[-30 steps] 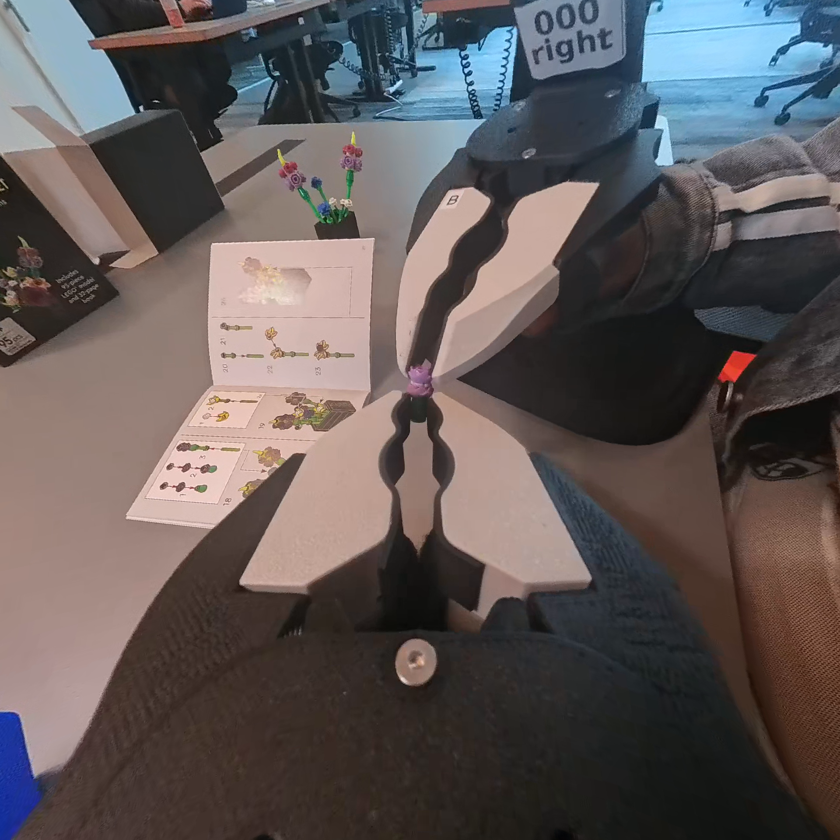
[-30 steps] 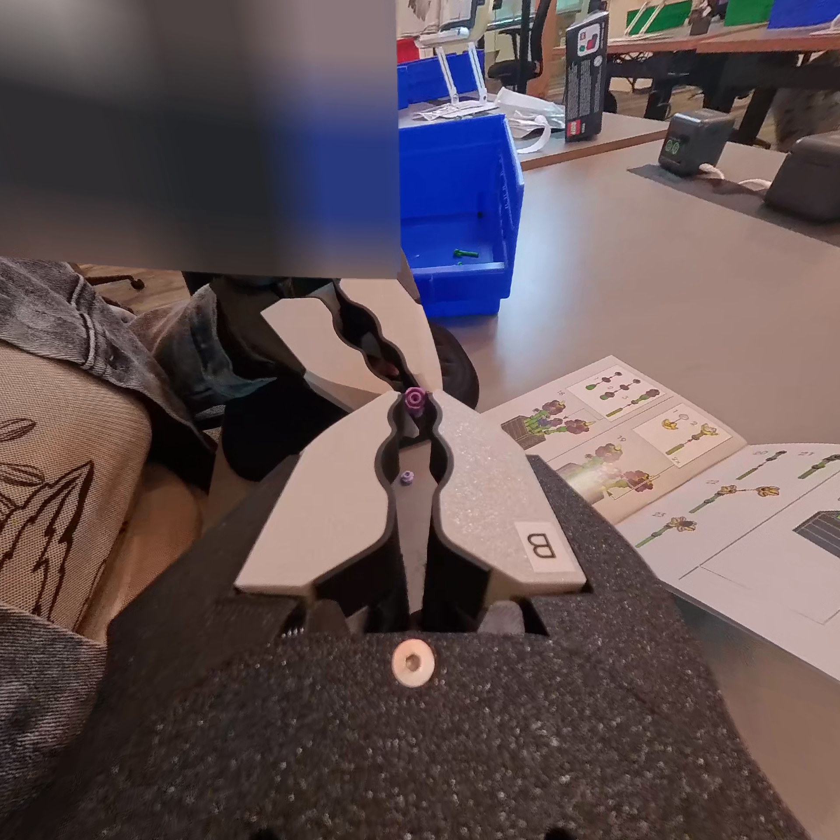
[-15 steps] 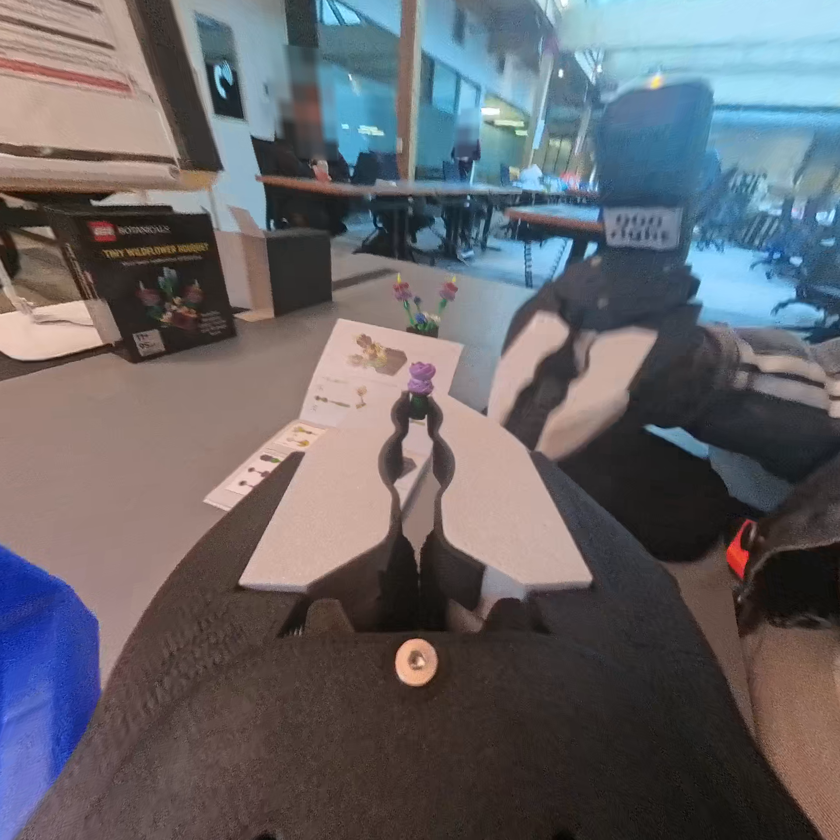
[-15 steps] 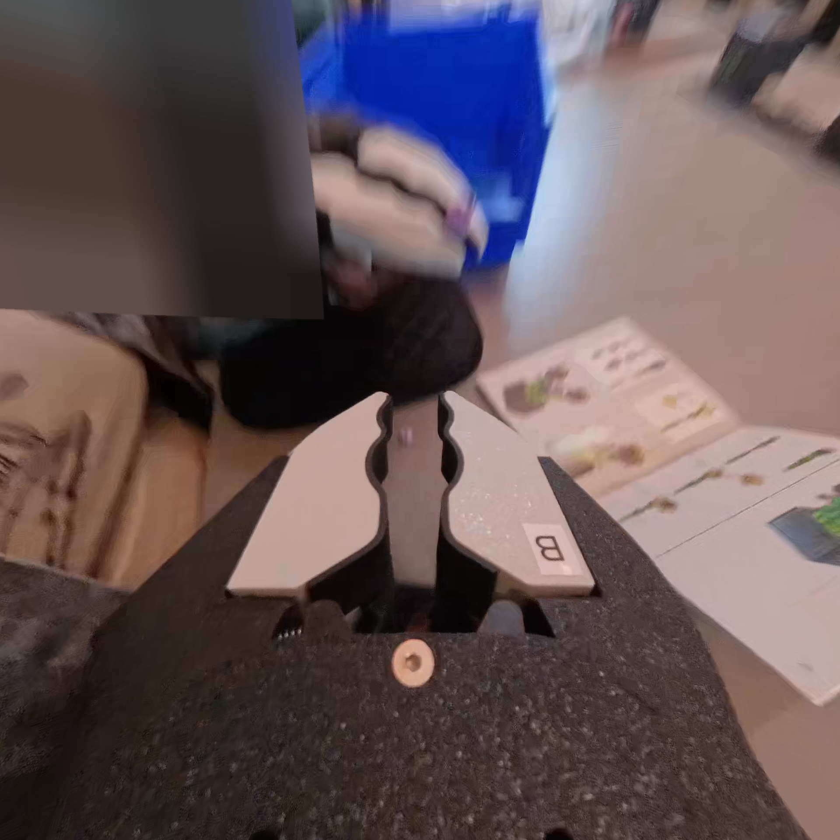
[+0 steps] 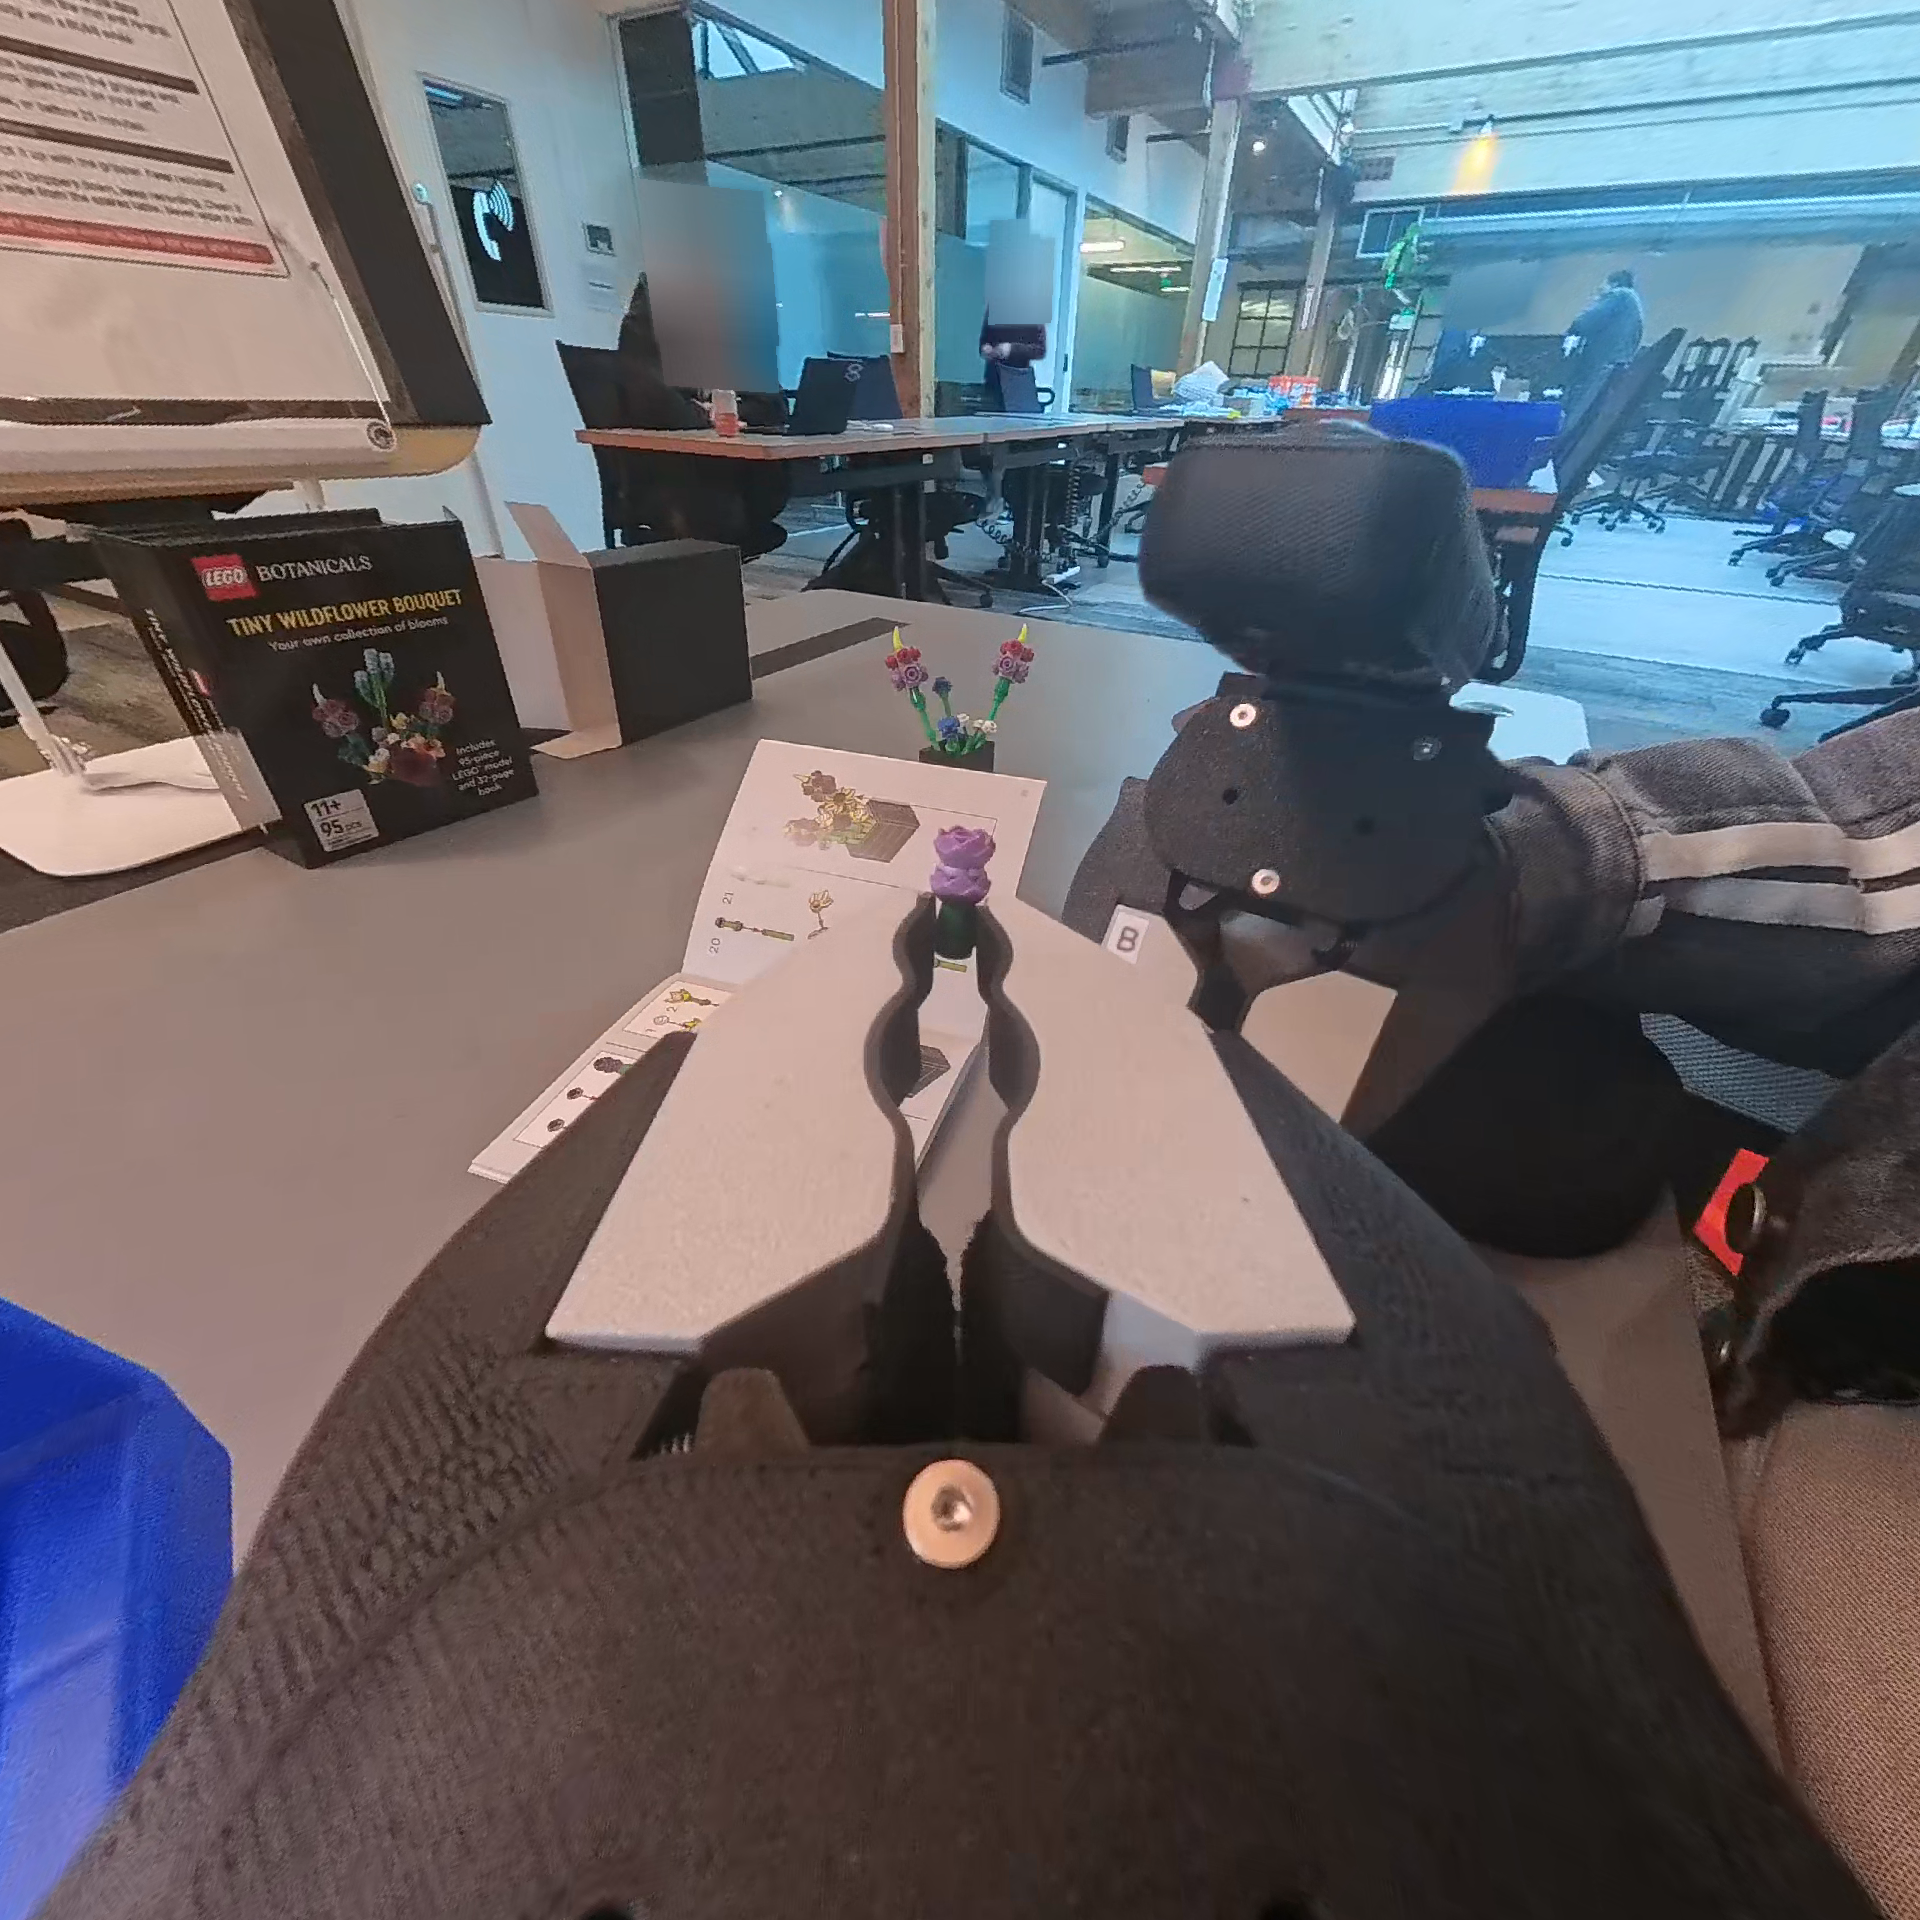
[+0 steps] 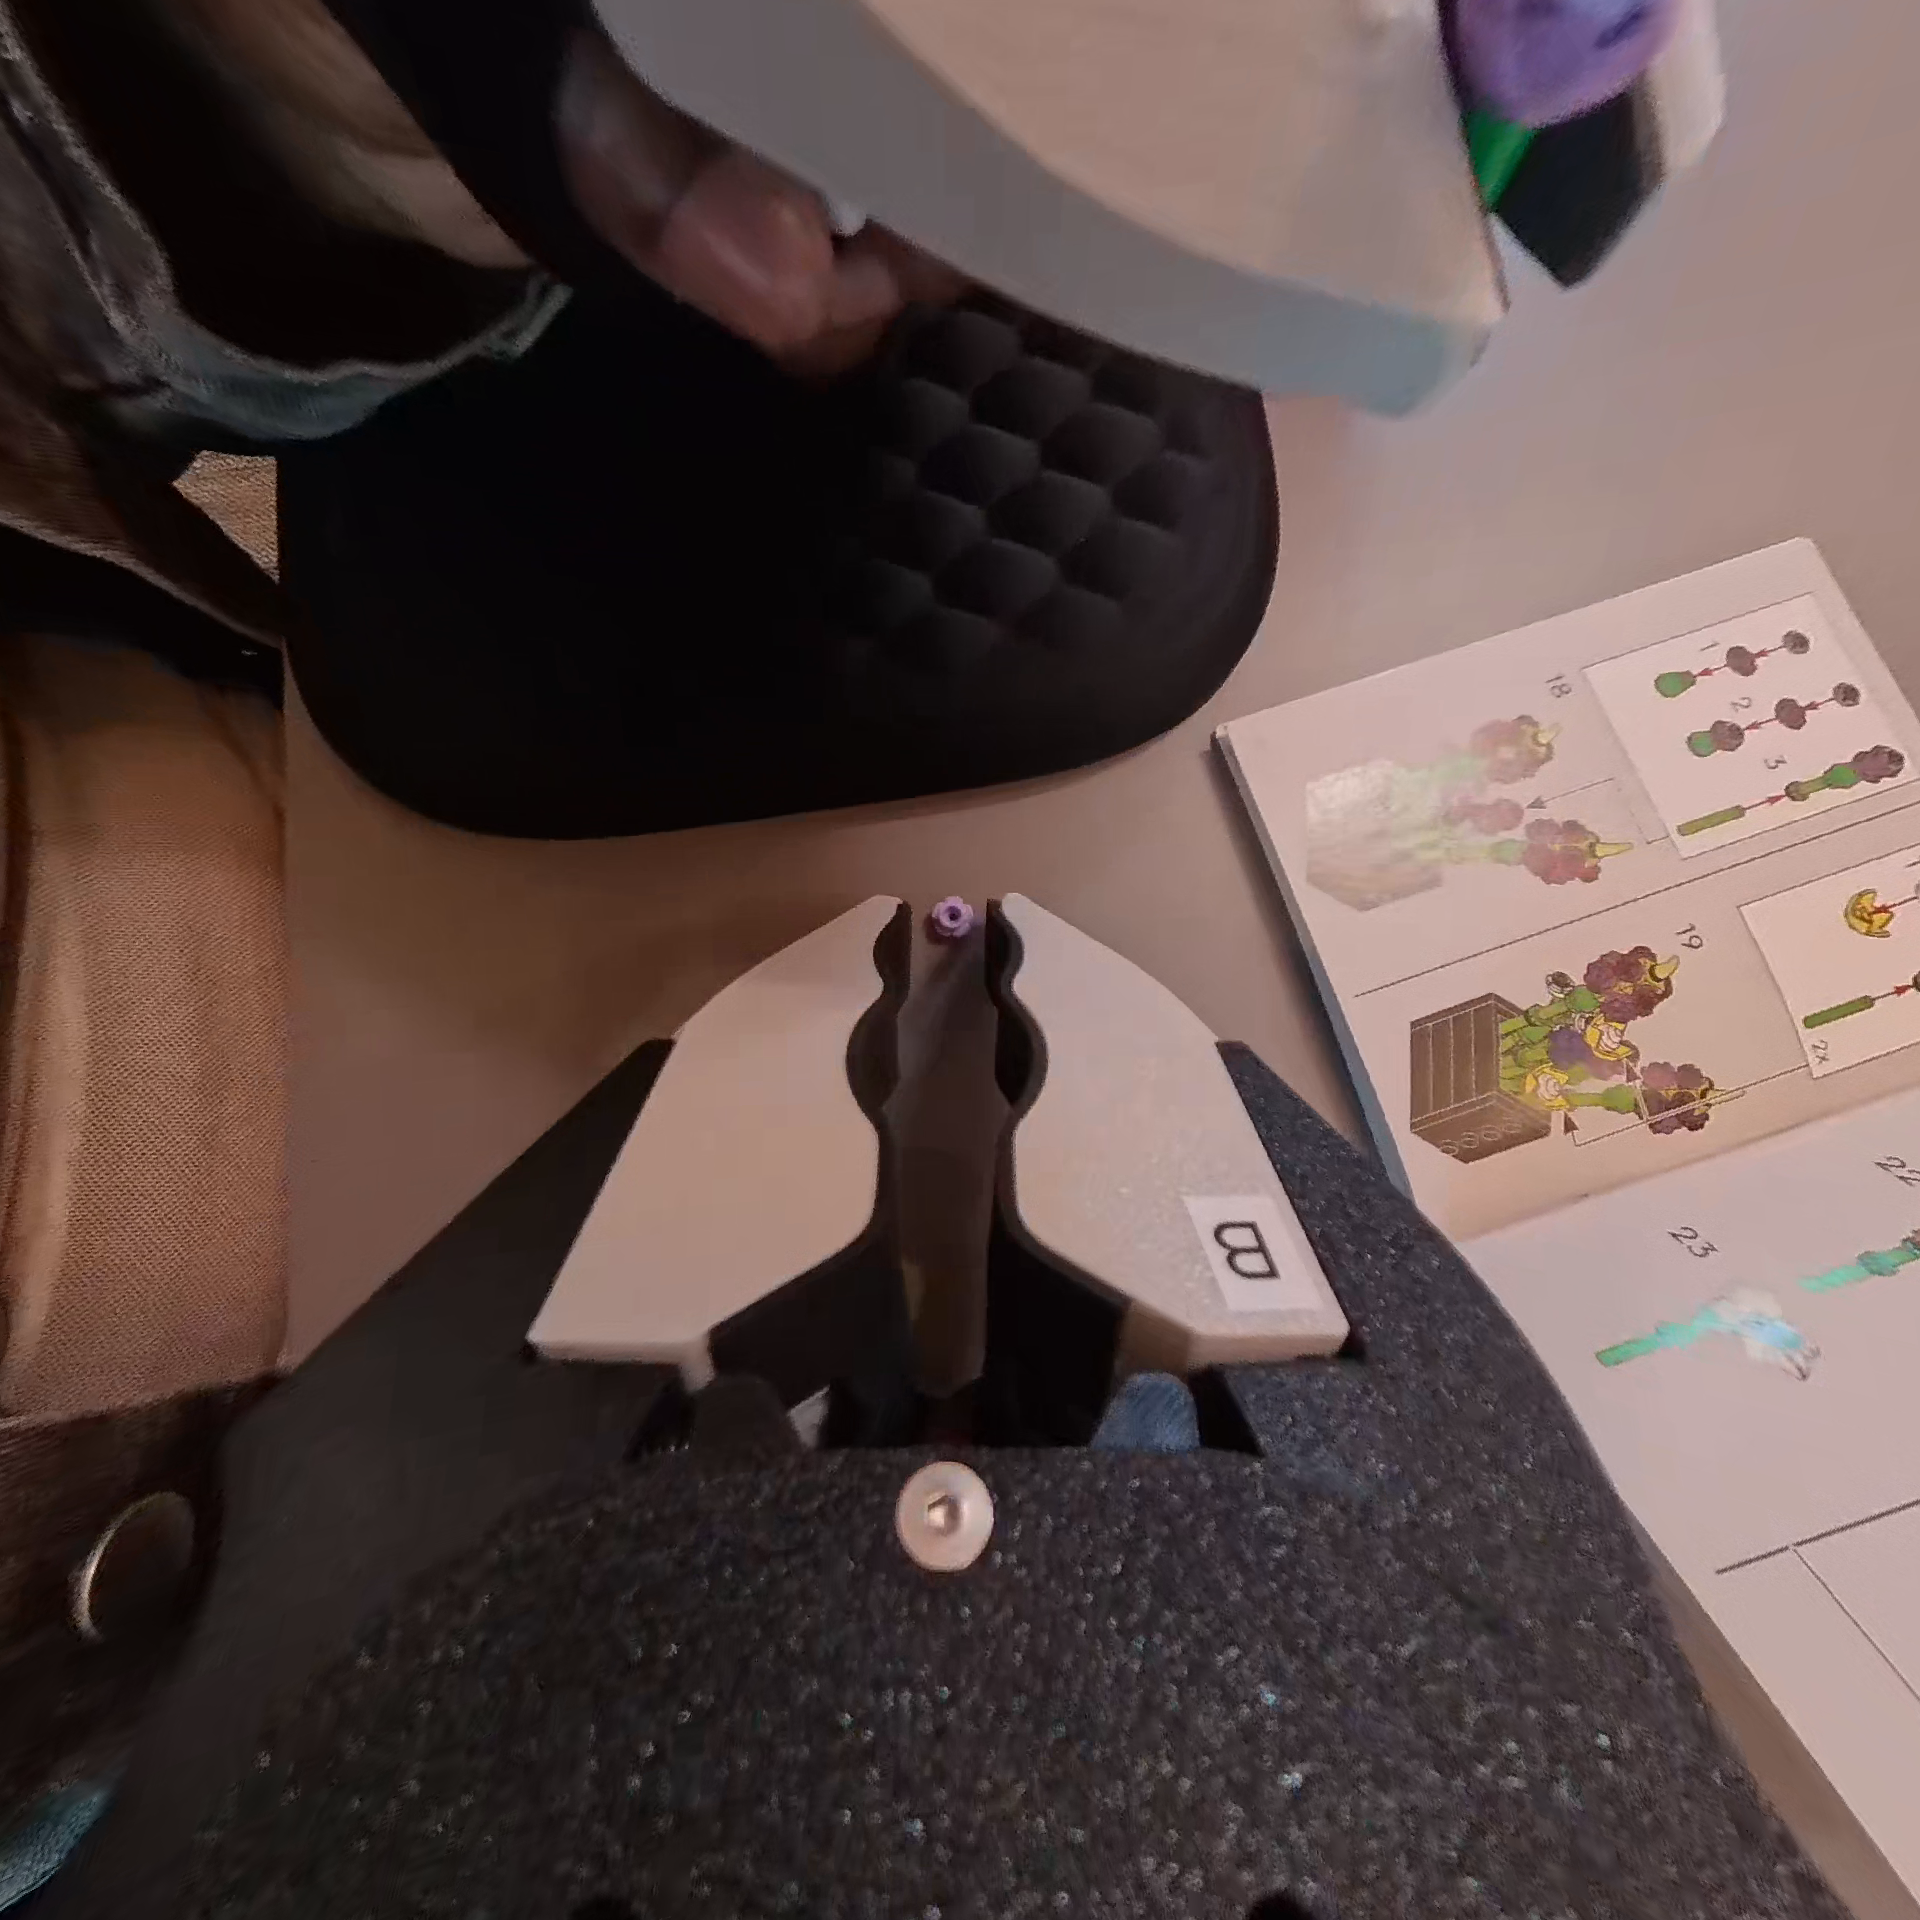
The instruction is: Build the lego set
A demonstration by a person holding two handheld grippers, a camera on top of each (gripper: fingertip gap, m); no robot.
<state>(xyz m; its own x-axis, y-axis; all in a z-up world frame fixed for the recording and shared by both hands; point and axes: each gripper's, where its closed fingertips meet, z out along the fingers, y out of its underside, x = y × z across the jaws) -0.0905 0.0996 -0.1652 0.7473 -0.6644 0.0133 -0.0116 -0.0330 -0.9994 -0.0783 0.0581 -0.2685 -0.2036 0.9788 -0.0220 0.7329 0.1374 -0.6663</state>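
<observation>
Left wrist view: my left gripper (image 5: 954, 928) clamps the green stem of the purple flower (image 5: 962, 861) upright before the instruction booklet (image 5: 878, 831); right wrist view: my right gripper (image 6: 945, 914), fingers parted, straddles the small purple piece (image 6: 950, 916) on the bench (image 6: 1621, 457), black pad (image 6: 790, 613) beyond.

Open-plan office: rows of desks (image 5: 935, 436), swivel chairs (image 5: 1849, 613)
</observation>
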